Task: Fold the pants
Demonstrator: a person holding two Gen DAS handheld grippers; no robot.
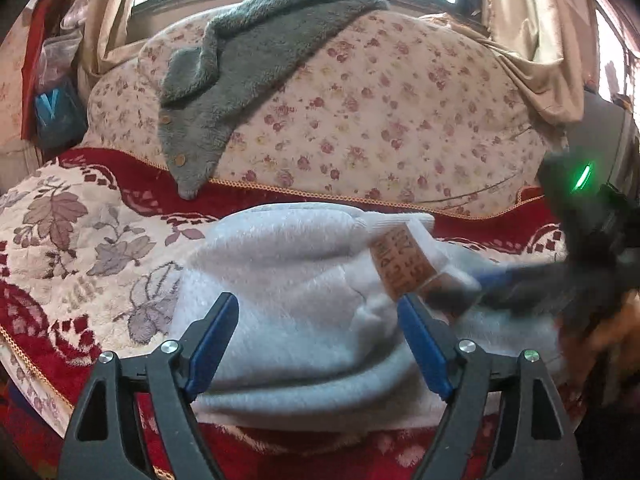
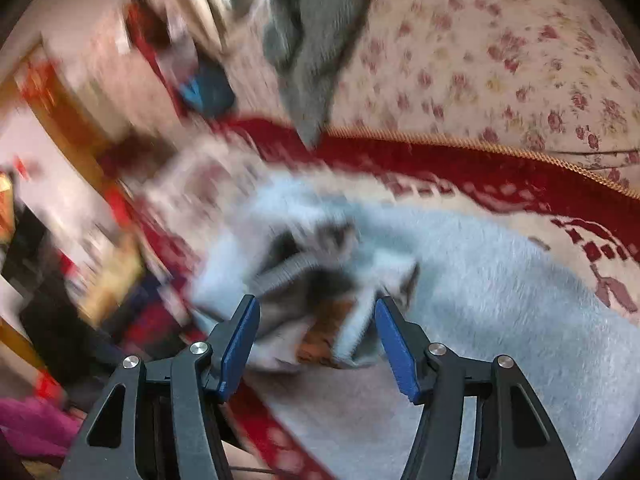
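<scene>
The light grey fleece pants lie bunched in a folded heap on the red and cream floral bedspread. An orange-brown printed label shows on their right part. My left gripper is open, its blue pads on either side of the heap's near edge. My right gripper is open around the ribbed waistband and the label; this view is blurred by motion. In the left wrist view the right gripper comes in from the right, blurred, its tips at the label.
A rolled floral quilt lies behind the pants, with a dark grey fleece garment draped over it. Curtains and a window are beyond. A blue bag sits at the far left.
</scene>
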